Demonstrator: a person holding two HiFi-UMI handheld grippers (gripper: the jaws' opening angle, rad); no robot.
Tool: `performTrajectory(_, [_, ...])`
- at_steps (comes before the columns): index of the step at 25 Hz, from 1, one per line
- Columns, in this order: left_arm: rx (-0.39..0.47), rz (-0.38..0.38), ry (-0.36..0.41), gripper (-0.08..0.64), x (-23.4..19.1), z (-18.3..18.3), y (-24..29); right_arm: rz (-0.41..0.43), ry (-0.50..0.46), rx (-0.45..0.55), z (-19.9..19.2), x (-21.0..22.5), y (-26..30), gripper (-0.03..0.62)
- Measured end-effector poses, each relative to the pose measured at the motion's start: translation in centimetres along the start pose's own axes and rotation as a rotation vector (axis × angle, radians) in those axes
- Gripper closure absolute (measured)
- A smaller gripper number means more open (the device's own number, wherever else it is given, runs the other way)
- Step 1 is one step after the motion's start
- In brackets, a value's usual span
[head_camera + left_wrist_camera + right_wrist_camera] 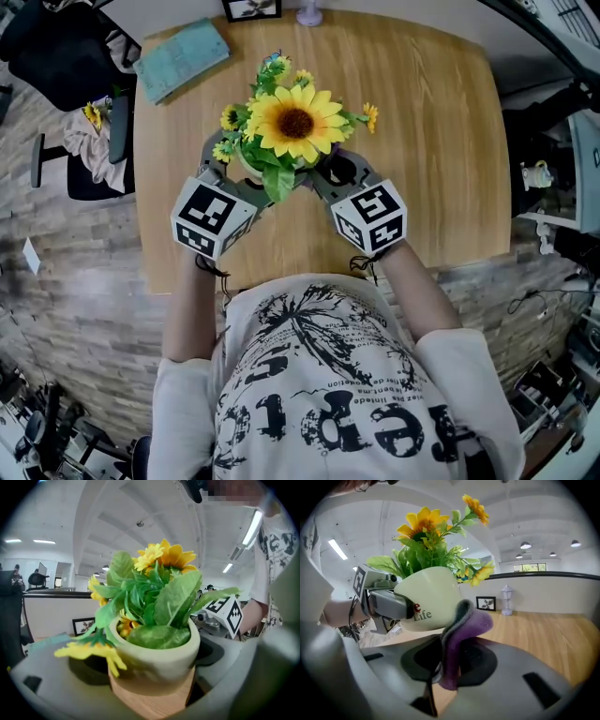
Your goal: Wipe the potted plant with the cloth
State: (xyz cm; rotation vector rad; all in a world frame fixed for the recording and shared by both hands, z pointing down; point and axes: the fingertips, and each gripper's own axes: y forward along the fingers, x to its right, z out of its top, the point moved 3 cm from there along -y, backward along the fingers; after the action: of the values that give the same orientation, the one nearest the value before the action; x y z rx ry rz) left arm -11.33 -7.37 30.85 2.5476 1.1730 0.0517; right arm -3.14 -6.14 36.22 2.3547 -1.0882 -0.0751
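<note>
Head view showed the table (441, 141) under both grippers. The left gripper (234, 178) held the pot (154, 656) between its wide jaws to keep it steady. The right gripper (446, 667) pinched the cloth (461, 630), which touched the pot just ahead, ready to wipe.

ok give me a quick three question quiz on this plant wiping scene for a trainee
1. True or false: the right claw grips a purple cloth.
2. What does the left claw hold? A) the plant pot B) the teal book C) the picture frame
3. Which whole word can be read on the pot in the right gripper view?
Key: 1 true; 2 A; 3 Life
</note>
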Motion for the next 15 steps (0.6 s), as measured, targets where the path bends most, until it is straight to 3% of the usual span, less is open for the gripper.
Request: performTrajectory(15, [0.016,-0.090,-0.008,0.038,1.0,1.0,-0.2,0.083,-0.069,0.038,0.9,-2.5,1.2,0.517])
